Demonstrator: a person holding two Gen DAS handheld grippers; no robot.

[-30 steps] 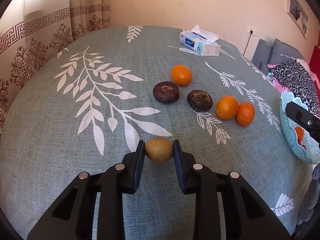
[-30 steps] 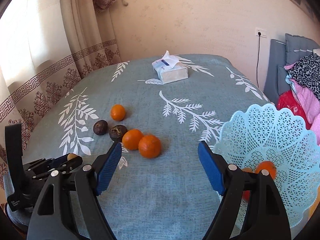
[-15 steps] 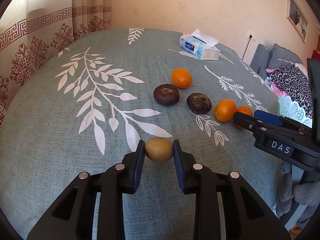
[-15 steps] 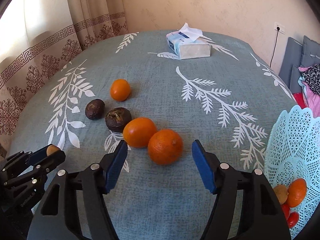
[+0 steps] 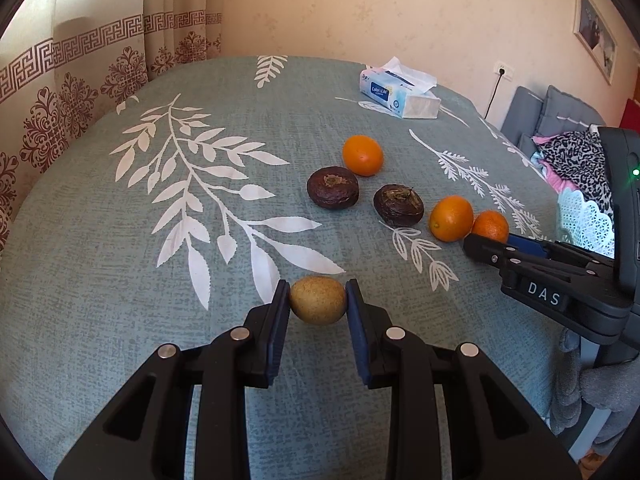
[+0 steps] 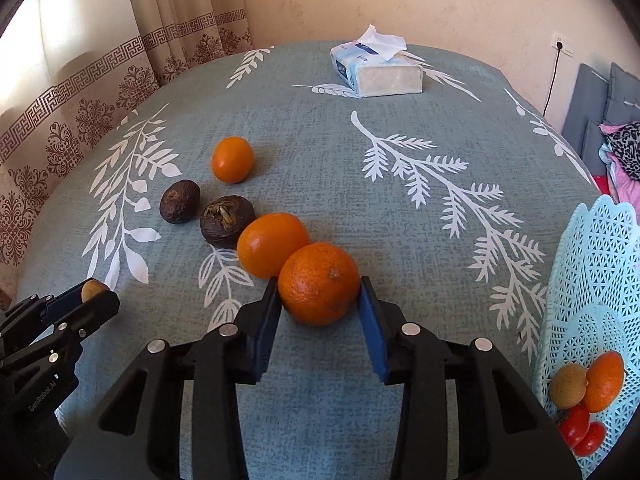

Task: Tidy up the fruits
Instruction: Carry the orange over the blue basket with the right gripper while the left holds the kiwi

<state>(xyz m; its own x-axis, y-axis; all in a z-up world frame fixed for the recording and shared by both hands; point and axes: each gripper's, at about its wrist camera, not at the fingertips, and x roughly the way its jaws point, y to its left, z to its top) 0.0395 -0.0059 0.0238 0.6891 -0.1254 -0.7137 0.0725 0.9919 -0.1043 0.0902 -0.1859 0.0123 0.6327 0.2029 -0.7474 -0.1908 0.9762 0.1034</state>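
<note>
My left gripper (image 5: 318,300) is shut on a small yellow-brown fruit (image 5: 317,300); the fruit also shows in the right wrist view (image 6: 93,289). My right gripper (image 6: 320,286) has closed around an orange (image 6: 319,283) on the cloth, both pads touching its sides. A second orange (image 6: 272,244) touches it on the left. Two dark brown fruits (image 6: 227,221) (image 6: 180,201) and a third orange (image 6: 233,159) lie further left. A light blue lattice basket (image 6: 600,280) at the right holds an orange, a brown fruit and red fruits.
A tissue box (image 6: 376,70) stands at the far side of the teal leaf-print tablecloth (image 6: 400,152). Curtains hang at the left. Cushions and clothes lie beyond the table's right edge (image 5: 572,152).
My right gripper moved forward and down to the nearest orange and narrowed its jaws onto it. My left gripper kept hold of the yellow-brown fruit and barely moved.
</note>
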